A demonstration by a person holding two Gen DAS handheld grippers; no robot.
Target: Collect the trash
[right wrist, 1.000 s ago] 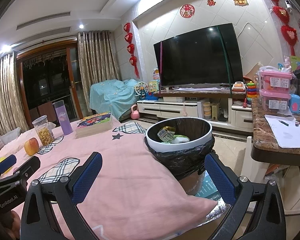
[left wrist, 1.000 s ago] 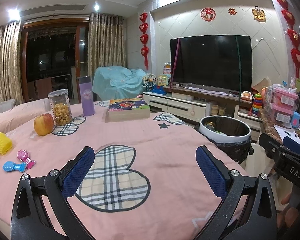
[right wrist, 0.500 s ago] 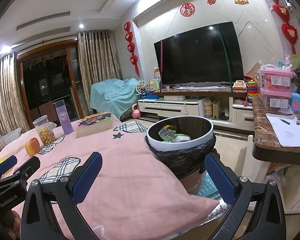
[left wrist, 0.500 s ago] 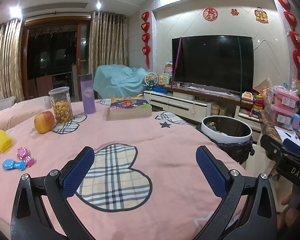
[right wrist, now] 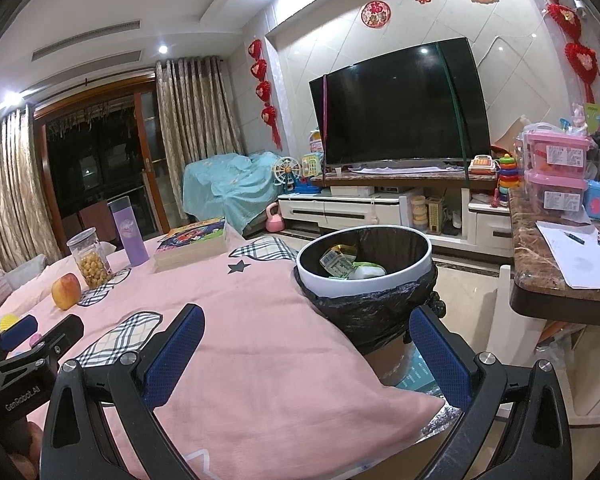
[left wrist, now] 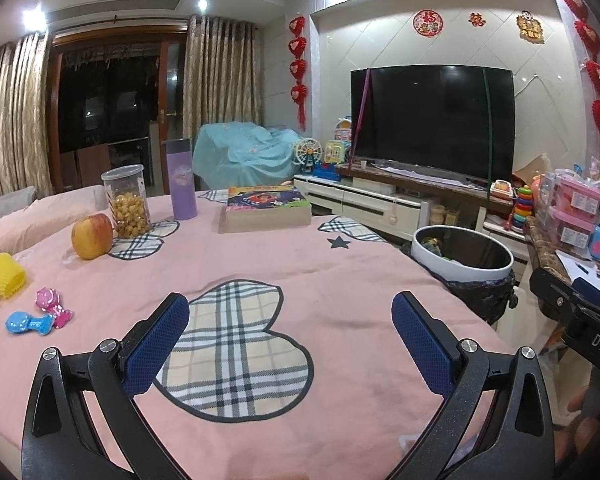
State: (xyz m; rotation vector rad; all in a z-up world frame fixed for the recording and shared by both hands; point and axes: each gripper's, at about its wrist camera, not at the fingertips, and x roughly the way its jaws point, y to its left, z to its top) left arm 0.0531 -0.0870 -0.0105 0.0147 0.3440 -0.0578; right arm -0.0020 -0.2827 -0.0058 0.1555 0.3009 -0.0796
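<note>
A white-rimmed trash bin lined with a black bag stands off the table's right edge, also seen in the left wrist view as the bin. Crumpled wrappers and paper lie inside it. My right gripper is open and empty, hovering over the pink cloth just in front of the bin. My left gripper is open and empty above the plaid heart patch on the pink tablecloth. At the right edge of the left wrist view the right gripper's body shows.
On the cloth stand an apple, a snack jar, a purple bottle, a boxed book, a yellow toy and small pink and blue toys. A marble counter with paper lies right of the bin.
Both grippers stay open and empty. The left view has drifted slightly, with the bin and table objects shifting a little; the right gripper holds nearly still before the bin.
</note>
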